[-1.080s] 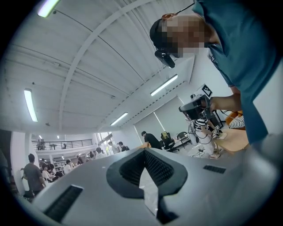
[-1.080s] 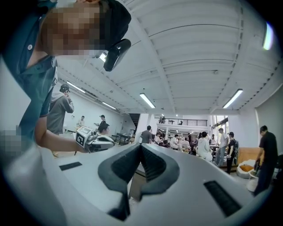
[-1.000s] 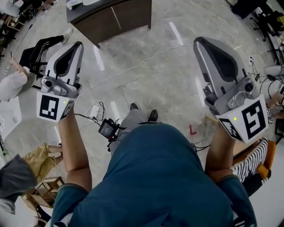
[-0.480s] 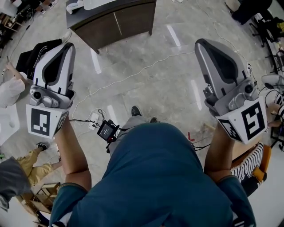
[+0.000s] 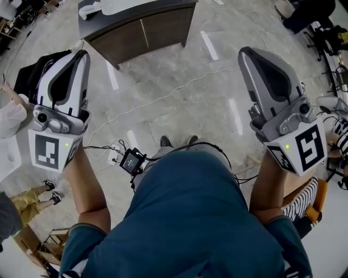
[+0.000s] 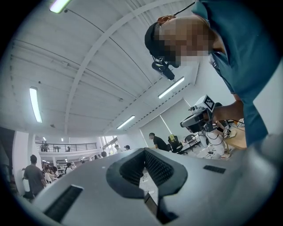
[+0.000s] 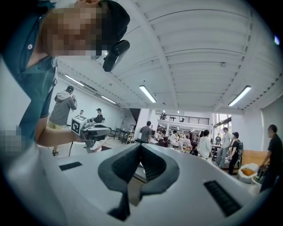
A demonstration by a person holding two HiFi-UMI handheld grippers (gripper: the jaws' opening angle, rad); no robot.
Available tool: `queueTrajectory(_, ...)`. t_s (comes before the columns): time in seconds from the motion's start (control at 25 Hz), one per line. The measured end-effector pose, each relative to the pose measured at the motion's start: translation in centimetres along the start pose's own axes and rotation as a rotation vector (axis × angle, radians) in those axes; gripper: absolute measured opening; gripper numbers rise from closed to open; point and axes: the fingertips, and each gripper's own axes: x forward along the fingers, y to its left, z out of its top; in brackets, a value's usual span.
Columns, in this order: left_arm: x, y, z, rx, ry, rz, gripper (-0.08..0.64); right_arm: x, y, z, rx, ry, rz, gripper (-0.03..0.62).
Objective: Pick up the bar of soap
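Since a second ago the counter (image 5: 157, 27) has slid further into the top of the head view and shows more of its white top. The left tongs (image 5: 82, 54) have drifted toward that view's left edge, while the right tongs (image 5: 244, 51) sit at much the same spot. A bystander's khaki legs (image 5: 19, 200) have dropped lower at the left.

Both tongs are held out roughly level above the grey floor (image 5: 179, 70), one on each side of the person's blue shirt (image 5: 185, 217), and both are well short of the counter. In the left gripper view the ribbed pad tips meet, so the left tongs are clenched with nothing between them. The right gripper view shows the same: tips together, clenched, empty.

A white cable (image 5: 163, 93) trails across the floor between the tongs and the counter. A small black device (image 5: 132, 160) hangs at the person's waist.

I cannot make out the soap in any view. A small white thing (image 5: 89, 9) lies at the counter's left end, too small to tell what it is.
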Motion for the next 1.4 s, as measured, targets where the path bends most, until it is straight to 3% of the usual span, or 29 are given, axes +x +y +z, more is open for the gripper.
queueTrajectory(0.24,0.1,0.8,-2.0,0.004,0.017,0.032,0.003,2.2,-0.9,-1.4,-0.005,-0.013,0.036,0.014)
queueTrajectory(0.52,0.3,1.4,-0.7,0.010,0.008,0.109,0.003,3.5,-1.8,-0.4,-0.014,-0.050,0.114,0.014)
queueTrajectory(0.84,9.4,2.0,-2.4,0.022,0.076,0.169,0.003,6.9,-11.2,-3.3,0.017,-0.092,0.211,0.014)
queueTrajectory(1.16,12.1,2.8,-3.0,0.018,0.106,0.185,0.003,9.4,-14.1,-4.0,0.030,-0.111,0.244,0.014)
queueTrajectory(1.4,12.6,5.8,-4.6,0.004,0.071,0.182,0.003,13.1,-14.4,-4.6,0.024,-0.102,0.231,0.014)
